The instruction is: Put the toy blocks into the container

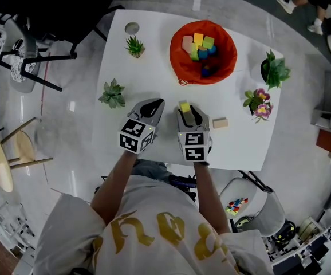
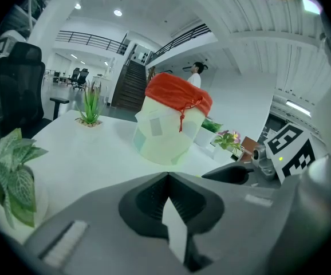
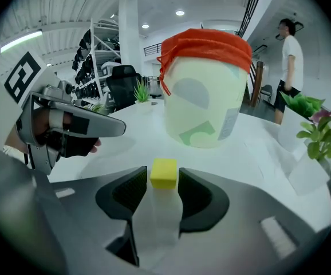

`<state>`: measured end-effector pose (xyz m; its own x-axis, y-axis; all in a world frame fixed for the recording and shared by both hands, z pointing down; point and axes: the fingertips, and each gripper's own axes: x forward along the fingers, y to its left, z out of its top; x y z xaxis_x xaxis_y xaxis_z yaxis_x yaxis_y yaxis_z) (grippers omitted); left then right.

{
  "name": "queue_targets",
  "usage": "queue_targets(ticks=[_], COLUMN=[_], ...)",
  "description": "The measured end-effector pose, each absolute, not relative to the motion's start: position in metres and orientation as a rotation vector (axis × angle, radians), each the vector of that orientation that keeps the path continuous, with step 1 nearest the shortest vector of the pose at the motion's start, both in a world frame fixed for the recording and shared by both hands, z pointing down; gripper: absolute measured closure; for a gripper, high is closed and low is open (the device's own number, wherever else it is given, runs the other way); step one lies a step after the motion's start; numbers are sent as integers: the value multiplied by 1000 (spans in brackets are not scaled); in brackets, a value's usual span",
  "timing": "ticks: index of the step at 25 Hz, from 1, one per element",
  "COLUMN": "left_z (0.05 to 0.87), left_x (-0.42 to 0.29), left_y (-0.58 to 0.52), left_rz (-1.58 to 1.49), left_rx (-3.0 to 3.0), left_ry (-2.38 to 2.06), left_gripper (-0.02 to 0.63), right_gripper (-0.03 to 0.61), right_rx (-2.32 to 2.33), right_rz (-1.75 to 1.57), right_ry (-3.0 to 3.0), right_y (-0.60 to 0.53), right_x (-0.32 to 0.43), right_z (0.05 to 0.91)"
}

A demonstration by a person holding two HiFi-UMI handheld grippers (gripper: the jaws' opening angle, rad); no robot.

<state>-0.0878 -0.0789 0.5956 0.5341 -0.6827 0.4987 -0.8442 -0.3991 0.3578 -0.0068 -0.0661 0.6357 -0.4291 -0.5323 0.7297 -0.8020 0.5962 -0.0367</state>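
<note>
Your white table [image 1: 154, 67] and what sat on it.
A yellow block [image 3: 164, 172] lay between your right gripper's [image 1: 188, 109] fingers [image 3: 199, 196], a tan block [image 1: 220, 122] just right of them, the red-lined container [image 1: 203, 51] well beyond the tips. A spiky plant [image 1: 134, 46] and a leafy plant [image 1: 113, 94] stood left of your left gripper's [image 1: 153, 103] fingers [image 2: 145, 202]; a bushy plant [image 1: 274, 70] and a flowering plant [image 1: 259, 103] far right.

yellow block [image 1: 184, 106]: on table | tan block [image 1: 220, 122]: on table | orange container [image 1: 180, 67]: part-filled

Left tongs [image 1: 152, 104] pressed together; right tongs [image 1: 186, 110] parted; both angled downward, side by side.
</note>
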Motion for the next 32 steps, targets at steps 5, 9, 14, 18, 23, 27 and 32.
queue_targets(ticks=[5,9,14,18,23,27,32], left_z=[598,597,595,589,573,557,531], left_x=[-88,-89,-86,-86,-84,-85,-87], left_y=[-79,-80,-78,-78,-82,-83,-86], left_rz=[362,350,337,310,256,184,145], left_rx=[2192,2194,2184,2168,2167,2158,2189], left_ry=[-1226,-1221,-1208,-1210,-1217,-1208,-1220], left_gripper=[614,614,614,614,614,614,614], right_gripper=[407,408,408,408,408,408,408], right_rx=[1057,1051,1086,1152,1231,1276,1315], right_rz=[494,483,490,557,594,620,612], right_ry=[-2113,-2114,-2131,-2138,-2158,-2192,-2241], right_y=[-66,-66,-65,-64,-68,-70,-75], right_x=[-6,-5,-1,9,20,24,26], right_z=[640,639,630,624,606,589,561])
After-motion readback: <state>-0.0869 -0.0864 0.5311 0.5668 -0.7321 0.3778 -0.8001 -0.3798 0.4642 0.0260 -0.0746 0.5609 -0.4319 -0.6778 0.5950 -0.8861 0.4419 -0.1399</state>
